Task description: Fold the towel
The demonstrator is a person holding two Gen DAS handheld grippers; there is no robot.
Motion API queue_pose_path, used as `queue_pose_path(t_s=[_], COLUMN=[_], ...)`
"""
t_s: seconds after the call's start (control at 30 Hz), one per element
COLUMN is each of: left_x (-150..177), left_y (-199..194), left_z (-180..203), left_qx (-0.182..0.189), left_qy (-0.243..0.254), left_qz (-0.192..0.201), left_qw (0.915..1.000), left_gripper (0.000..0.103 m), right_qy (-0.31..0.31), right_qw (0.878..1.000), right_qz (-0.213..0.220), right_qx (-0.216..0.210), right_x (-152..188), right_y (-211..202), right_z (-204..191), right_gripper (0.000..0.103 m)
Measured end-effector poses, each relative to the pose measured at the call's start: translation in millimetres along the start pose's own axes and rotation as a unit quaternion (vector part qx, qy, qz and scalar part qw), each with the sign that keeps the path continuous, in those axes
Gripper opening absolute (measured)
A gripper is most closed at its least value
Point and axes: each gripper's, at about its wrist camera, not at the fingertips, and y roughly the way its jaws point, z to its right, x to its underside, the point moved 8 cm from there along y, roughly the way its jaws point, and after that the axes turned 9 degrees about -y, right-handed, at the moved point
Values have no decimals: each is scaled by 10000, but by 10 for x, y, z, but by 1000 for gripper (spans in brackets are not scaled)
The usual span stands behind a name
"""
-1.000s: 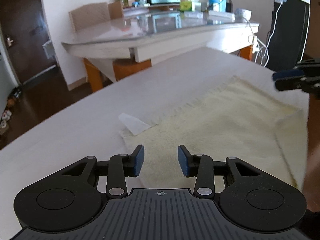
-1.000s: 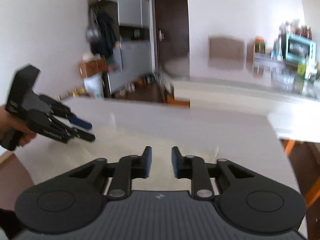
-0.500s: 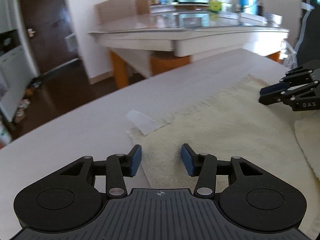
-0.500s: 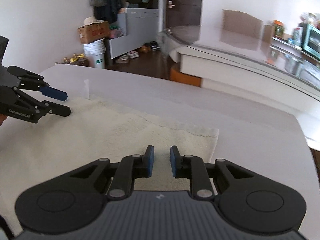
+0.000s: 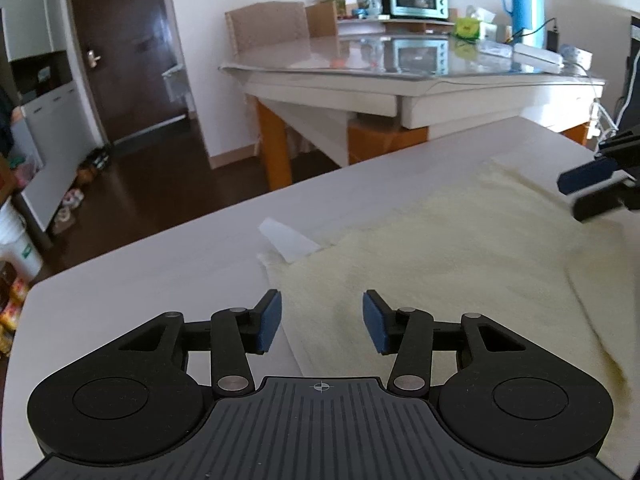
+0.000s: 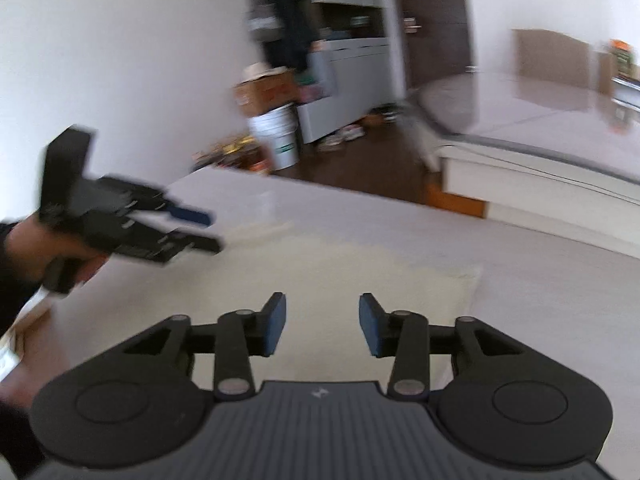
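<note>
Cream towel point(image 5: 460, 248) lies flat on white table point(image 5: 140, 280), spread in front of both grippers. Left gripper point(image 5: 322, 322) partly open, nothing between blue pads, towel edge just below it. Right gripper point(image 6: 322, 322) opening, pads apart, nothing held, towel under it. White label point(image 5: 288, 240) at towel corner, ahead of left gripper.
</note>
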Motion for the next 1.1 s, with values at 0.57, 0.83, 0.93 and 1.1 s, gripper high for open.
queue_pose_path(t_s=[0.57, 0.83, 0.93, 1.1], left_x=[624, 869, 922, 973], left_y=[-692, -877, -950, -969], left_z=[158, 28, 42, 76], left_qx=[221, -68, -29, -28], left_qy=[0, -237, -264, -137], left_qz=[-131, -248, -264, -310], left_qw=[9997, 9994, 9993, 9994], left_gripper=[53, 53, 54, 55], right_qy=[-1021, -1604, -1763, -1982], right_qw=[9908, 9864, 9839, 9796], right_qz=[-791, -348, -299, -244], right_qx=[-395, -47, 64, 236], right_x=[185, 102, 98, 131], right_y=[42, -435, -512, -624], right_z=[-331, -661, -743, -862], right_gripper=[8, 8, 8, 8])
